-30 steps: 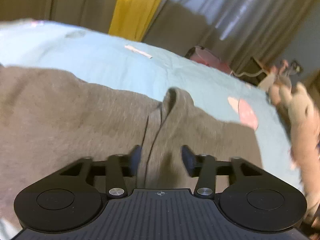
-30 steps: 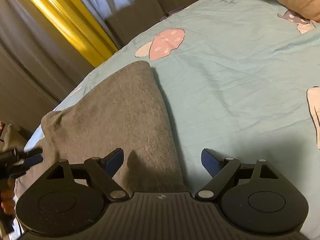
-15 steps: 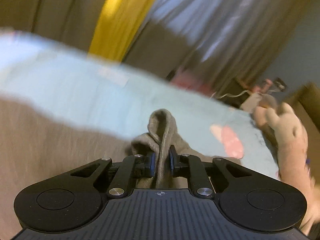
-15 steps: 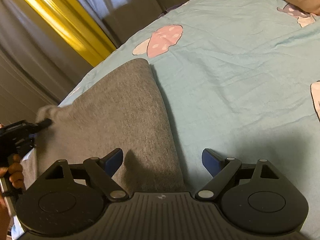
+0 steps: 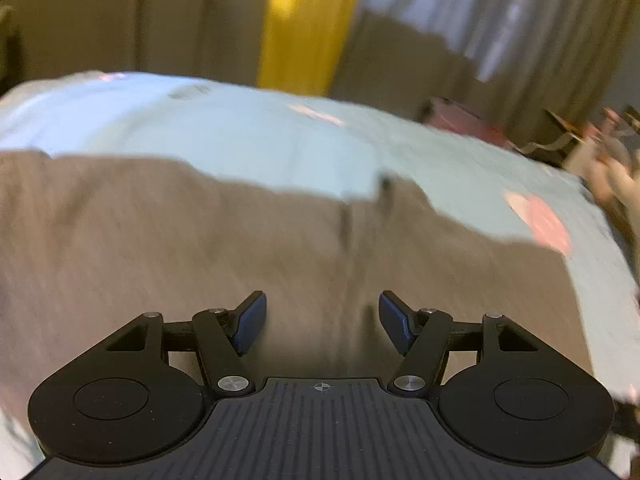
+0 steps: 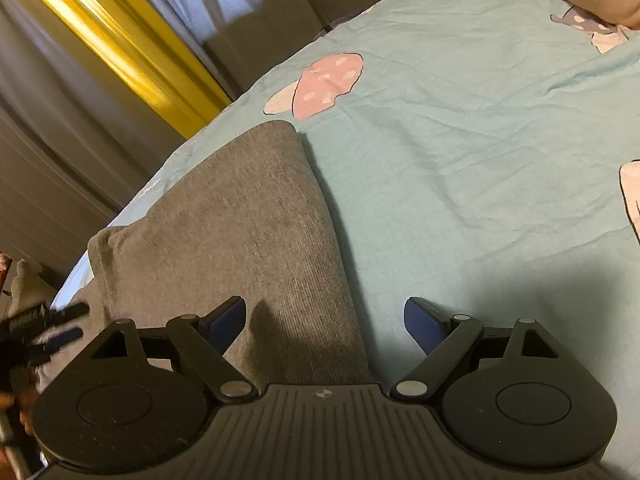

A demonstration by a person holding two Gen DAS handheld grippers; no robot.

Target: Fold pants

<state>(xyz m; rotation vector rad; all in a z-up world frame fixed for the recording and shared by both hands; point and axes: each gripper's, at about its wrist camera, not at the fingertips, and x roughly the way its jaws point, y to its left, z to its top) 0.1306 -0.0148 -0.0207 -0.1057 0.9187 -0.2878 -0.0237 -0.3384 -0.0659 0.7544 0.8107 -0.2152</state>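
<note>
The left claw (image 5: 321, 316) has just been opening and its blue pads now stand apart with nothing pinched between them, only the grey pants (image 5: 240, 248) lying flat below and ahead of it. Just beyond its tips a seam or small pucker runs away from the claw, and past that the far edge of the cloth meets the pale blue bedsheet (image 5: 260, 136). The right claw (image 6: 325, 320) is spread wide and empty, hovering over the near end of the folded pants (image 6: 240, 232); its left pad sits above the cloth, its right pad above bare bedsheet (image 6: 480, 152), so the long folded edge runs forward between them. To the left of this claw the other claw's dark tips show at the edge of the cloth. The pants look like a soft, light knit, limp rather than stiff, likely to sag and drag along the sheet if lifted by one point; a corner or the doubled edge seems the best place to pinch, taking all layers at once. The left view is smeared, so the seam and layers are hard to read, and the near end of the pants is hidden under both claw bodies. A mushroom print (image 6: 320, 84) lies just beyond the far corner.
</note>
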